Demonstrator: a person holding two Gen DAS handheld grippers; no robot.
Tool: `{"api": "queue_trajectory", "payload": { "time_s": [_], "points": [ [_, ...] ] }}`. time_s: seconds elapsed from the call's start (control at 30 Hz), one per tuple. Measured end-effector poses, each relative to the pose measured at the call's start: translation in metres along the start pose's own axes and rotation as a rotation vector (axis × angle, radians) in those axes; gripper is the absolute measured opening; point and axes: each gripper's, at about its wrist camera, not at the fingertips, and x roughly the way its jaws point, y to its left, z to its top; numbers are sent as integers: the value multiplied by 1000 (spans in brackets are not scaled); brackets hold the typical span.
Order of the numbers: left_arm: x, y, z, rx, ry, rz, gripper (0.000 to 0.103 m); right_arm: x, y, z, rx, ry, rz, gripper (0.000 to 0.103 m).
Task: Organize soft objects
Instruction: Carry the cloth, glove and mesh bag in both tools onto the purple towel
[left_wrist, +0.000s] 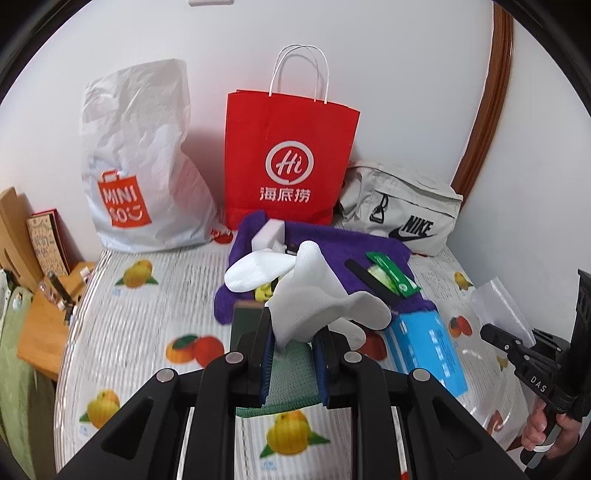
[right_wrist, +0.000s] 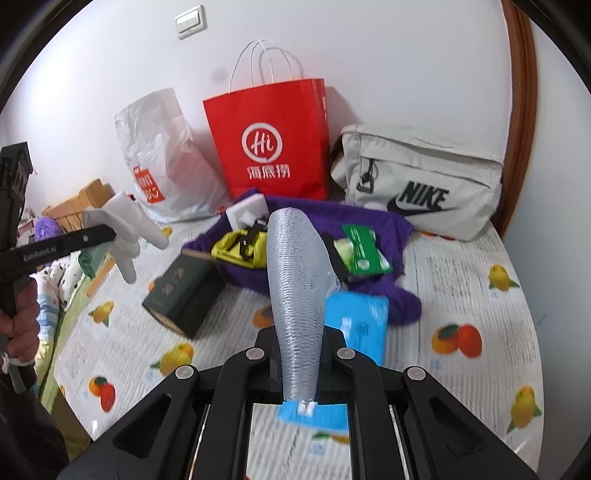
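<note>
Right now the left gripper (left_wrist: 293, 347) is pinching white socks (left_wrist: 314, 295) and the right gripper (right_wrist: 297, 362) is clamped on a silvery mesh sleeve (right_wrist: 295, 280), both lifted above the fruit-print tabletop (left_wrist: 147, 314). Behind them lie a purple towel (right_wrist: 369, 221), a red paper bag (left_wrist: 288, 155) and a grey Nike pouch (right_wrist: 417, 177).

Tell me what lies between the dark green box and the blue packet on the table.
In the right wrist view, between the dark green box and the blue packet lies bare fruit-print tablecloth, with the purple towel's edge just behind.
</note>
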Motion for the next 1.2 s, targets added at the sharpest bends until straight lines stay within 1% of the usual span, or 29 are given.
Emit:
{"api": "queue_trajectory", "payload": {
  "time_s": [0.2, 0.37, 0.73, 1.07, 1.13, 1.2],
  "points": [
    [25, -1, 21, 26, 6, 28, 18, 22, 0, 26, -16, -15, -20, 9],
    [42, -1, 35, 46, 6, 65, 18, 43, -4, 42, -12, -9, -31, 9],
    [80, 8, 58, 45, 16, 56, 18, 90, -14, 62, -26, 32, -57, 9],
    [117, 13, 72, 38, 40, 54, 18, 130, -27, 75, -3, 59, -48, 9],
    [125, 15, 76, 31, 45, 44, 18, 138, -31, 79, 1, 65, -45, 9],
    [134, 18, 82, 11, 55, 17, 18, 146, -35, 82, 9, 74, -44, 9]
  ]
}}
